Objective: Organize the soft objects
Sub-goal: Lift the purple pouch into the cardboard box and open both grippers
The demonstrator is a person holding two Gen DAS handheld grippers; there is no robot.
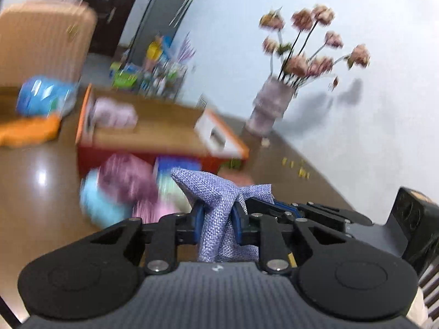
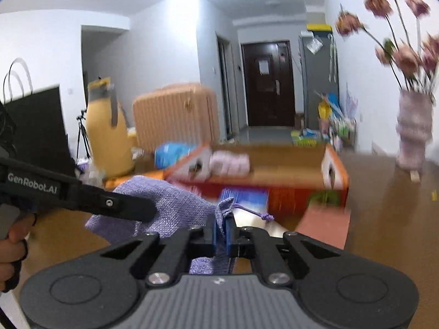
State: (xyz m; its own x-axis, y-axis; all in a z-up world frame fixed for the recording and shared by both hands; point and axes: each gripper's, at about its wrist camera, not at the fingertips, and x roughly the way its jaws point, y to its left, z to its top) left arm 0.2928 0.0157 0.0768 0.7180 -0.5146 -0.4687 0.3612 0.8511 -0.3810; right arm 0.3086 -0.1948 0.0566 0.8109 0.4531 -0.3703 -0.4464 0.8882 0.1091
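While both the left tongs (image 1: 216, 226) and right tongs (image 2: 222, 234) were clamped on the lilac pouch (image 2: 175, 208), carrying it level toward the cardboard box (image 2: 288, 175) looked wisest.

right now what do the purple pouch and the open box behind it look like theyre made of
Purple pouch: coarse woven fabric, linen or burlap-like, matte; the open weave shows, with a twisted drawstring cord at its gathered neck.

Open box: probably cardboard, with a plain brown inside, orange-printed outside and white flaps; blur leaves the finish unclear.
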